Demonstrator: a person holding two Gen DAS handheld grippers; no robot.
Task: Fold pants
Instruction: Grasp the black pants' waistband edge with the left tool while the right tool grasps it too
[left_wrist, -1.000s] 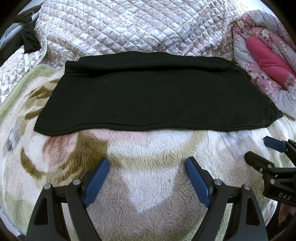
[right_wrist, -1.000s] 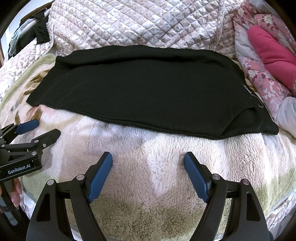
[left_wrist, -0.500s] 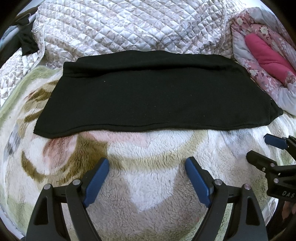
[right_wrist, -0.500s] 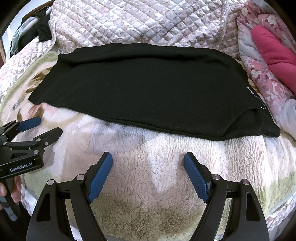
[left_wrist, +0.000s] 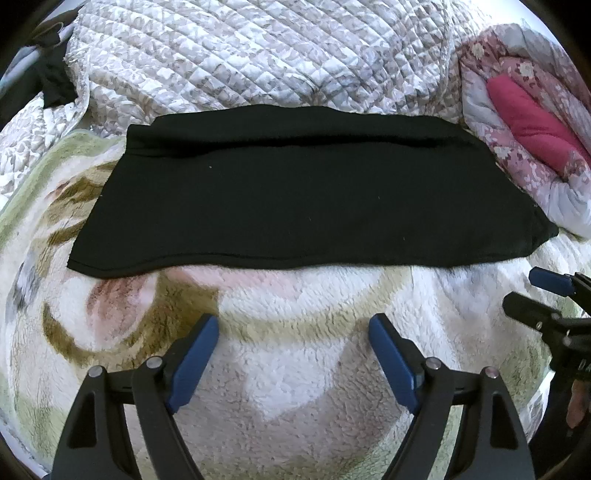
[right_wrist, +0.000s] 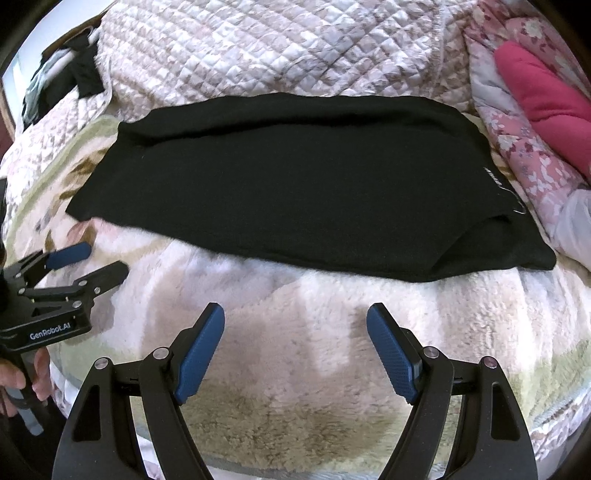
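Observation:
The black pants (left_wrist: 295, 192) lie flat across the fleece blanket, folded lengthwise into one long band; they also show in the right wrist view (right_wrist: 295, 177), with a small label near the right end. My left gripper (left_wrist: 291, 325) is open and empty, hovering over the blanket short of the pants' near edge. My right gripper (right_wrist: 295, 317) is open and empty, also short of the near edge. Each gripper shows in the other's view: the right one (left_wrist: 532, 291) at the far right, the left one (right_wrist: 96, 260) at the far left.
A patterned fleece blanket (left_wrist: 295, 369) covers the bed under the pants. A quilted grey-white cover (left_wrist: 258, 55) is bunched behind them. A floral pink quilt with a magenta lining (left_wrist: 528, 122) lies at the right. Dark clothes (right_wrist: 77, 70) hang at the far left.
Both grippers have drifted slightly relative to the pants; the framing shifted a little. The pants have not moved and both grippers stay open.

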